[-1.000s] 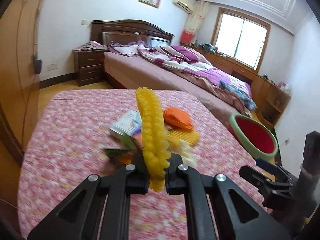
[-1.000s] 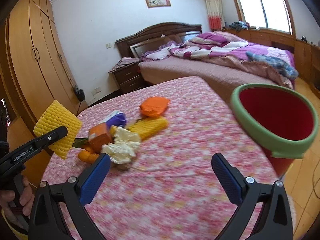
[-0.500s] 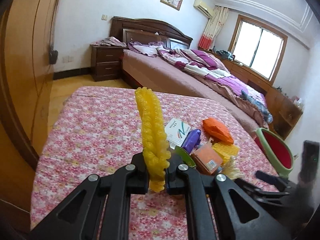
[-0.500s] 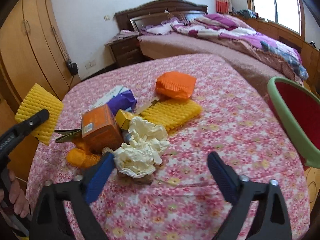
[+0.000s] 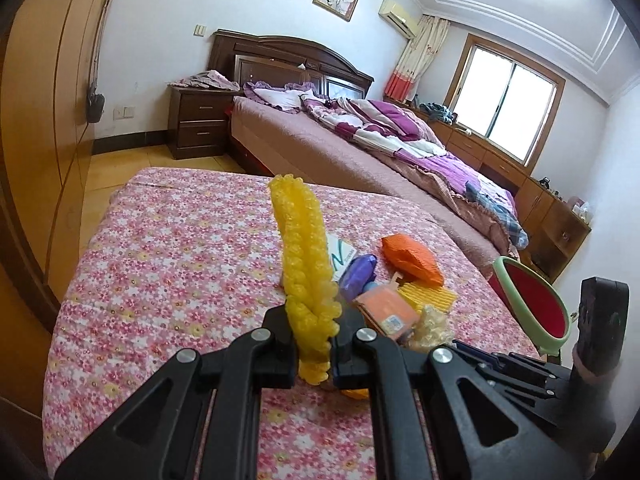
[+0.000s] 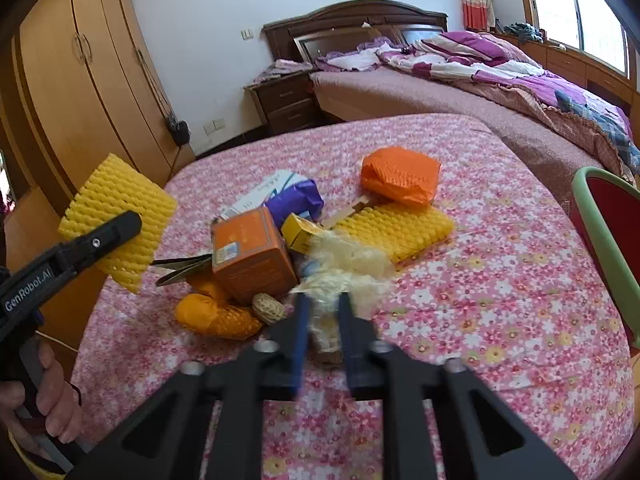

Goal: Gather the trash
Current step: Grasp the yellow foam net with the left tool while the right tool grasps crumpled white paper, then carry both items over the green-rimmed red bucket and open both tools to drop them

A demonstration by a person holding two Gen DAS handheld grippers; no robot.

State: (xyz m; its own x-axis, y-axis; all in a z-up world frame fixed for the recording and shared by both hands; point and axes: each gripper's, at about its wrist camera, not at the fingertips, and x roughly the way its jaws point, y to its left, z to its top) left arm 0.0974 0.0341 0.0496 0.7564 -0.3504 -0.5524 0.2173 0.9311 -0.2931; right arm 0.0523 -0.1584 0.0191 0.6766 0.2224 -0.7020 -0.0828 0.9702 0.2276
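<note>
The left gripper [image 5: 314, 344] is clamped on a yellow foam net [image 5: 304, 264], which stands upright between its fingers, held off the worktop [image 5: 168, 264] with its pink flowered cloth; from the right wrist view the same net [image 6: 120, 220] hangs at the left edge, above the table's rim, with a hand [image 6: 44, 408] on the handle below. The right gripper [image 6: 323, 320] has just been closing, and its blue fingers [image 6: 301, 332] now stand narrow, pinching a crumpled cream tissue [image 6: 344, 268] at the near side of the trash heap. Just beside the tissue lie an orange box [image 6: 250, 252], a peanut [image 6: 269, 307], an orange foam net [image 6: 216, 316] and a small yellow box [image 6: 300, 232]. Behind them sit a purple wrapper [image 6: 294, 200], a second yellow foam net [image 6: 396, 226] lying flat, and an orange foam pouch [image 6: 400, 176]. A red bin with a green rim [image 6: 592, 220] stands off the worktop's right side.
</note>
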